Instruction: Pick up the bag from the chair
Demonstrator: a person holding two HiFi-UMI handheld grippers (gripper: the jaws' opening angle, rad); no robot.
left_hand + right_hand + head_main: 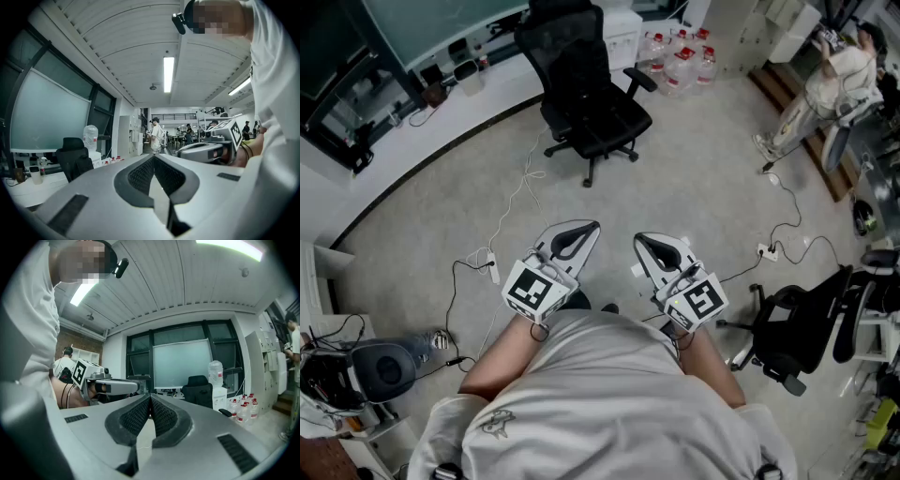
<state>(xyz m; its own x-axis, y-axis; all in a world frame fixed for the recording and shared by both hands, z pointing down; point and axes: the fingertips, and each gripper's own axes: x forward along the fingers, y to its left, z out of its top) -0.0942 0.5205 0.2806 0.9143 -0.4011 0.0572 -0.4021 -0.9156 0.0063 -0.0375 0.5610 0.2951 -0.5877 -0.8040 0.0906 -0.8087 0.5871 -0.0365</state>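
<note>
Black office chair [586, 103] stands well apart from both grippers
Left gripper [581, 232] and right gripper [645, 244]: jaws closed, gripping nothing

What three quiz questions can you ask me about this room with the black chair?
1. True or false: the left gripper is touching the chair.
2. Pick one. What stands on the floor near the chair? A: water bottles. B: a dog. C: a bicycle.
3. Fill the gap: the right gripper has its jaws ____, with nothing between them.

Key: 1 false, they are far apart. 2 A. 3 shut.
</note>
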